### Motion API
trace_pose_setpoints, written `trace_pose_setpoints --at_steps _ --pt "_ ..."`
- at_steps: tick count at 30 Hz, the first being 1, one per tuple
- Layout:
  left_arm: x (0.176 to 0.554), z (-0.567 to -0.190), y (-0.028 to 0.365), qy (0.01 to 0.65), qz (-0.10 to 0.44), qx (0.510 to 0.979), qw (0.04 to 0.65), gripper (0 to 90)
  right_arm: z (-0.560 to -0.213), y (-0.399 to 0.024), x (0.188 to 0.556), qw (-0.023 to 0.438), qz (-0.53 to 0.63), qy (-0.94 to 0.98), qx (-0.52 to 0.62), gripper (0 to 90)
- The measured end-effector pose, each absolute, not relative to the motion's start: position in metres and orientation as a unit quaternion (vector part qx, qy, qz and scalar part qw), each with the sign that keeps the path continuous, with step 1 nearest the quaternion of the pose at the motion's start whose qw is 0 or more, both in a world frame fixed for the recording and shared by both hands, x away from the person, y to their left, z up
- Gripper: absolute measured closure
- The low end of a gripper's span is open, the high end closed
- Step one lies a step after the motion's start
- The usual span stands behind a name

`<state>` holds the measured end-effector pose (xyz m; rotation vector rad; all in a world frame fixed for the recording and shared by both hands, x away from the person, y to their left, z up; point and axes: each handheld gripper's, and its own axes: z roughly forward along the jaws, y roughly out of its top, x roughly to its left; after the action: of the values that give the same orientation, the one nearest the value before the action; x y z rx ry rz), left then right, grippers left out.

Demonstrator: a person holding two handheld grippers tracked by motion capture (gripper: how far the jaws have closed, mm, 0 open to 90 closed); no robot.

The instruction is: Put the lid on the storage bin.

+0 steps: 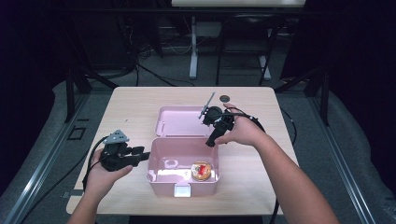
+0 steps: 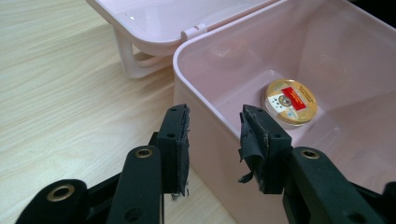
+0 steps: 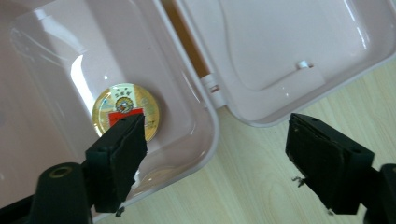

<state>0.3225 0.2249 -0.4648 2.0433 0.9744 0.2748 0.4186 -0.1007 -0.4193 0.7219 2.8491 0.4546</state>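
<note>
Dim dark surroundings, lit tabletop, glare inside box (image 1: 161, 173)

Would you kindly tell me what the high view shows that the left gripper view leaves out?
High view: both hands, the right hand-held gripper above the box's rear right corner, a dark disc on the table's far edge. Left gripper view: the left hand-held gripper straddling the box wall. Both: the open pink box and the round gold tin inside.

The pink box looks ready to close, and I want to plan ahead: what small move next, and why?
Probably swing the right gripper behind the lid to tip it shut: the tin already lies in the pink box, and the left gripper straddles its wall.
</note>
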Motion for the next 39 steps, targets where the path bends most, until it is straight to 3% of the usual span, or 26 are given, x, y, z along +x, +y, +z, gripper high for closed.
trace_pose_setpoints --at_steps 6,10,16,26,39 --pt "0.321 -0.463 0.225 0.391 0.095 0.808 0.430 63.7 -0.422 -0.109 0.430 0.079 0.178 0.939 0.283 32.3" --pt "0.320 -0.462 0.224 0.389 0.091 0.808 0.433 67.0 -0.423 -0.114 0.436 0.094 0.189 0.927 0.311 33.7" --pt "0.320 -0.466 0.218 0.383 0.088 0.817 0.423 69.8 -0.423 -0.120 0.443 0.114 0.211 0.908 0.344 43.1" --pt "0.320 -0.468 0.214 0.378 0.098 0.822 0.415 75.0 -0.436 -0.121 0.455 0.097 0.214 0.896 0.376 48.3" --pt "0.318 -0.468 0.213 0.377 0.101 0.823 0.413 75.6 -0.445 -0.123 0.469 0.111 0.249 0.851 0.448 56.4"
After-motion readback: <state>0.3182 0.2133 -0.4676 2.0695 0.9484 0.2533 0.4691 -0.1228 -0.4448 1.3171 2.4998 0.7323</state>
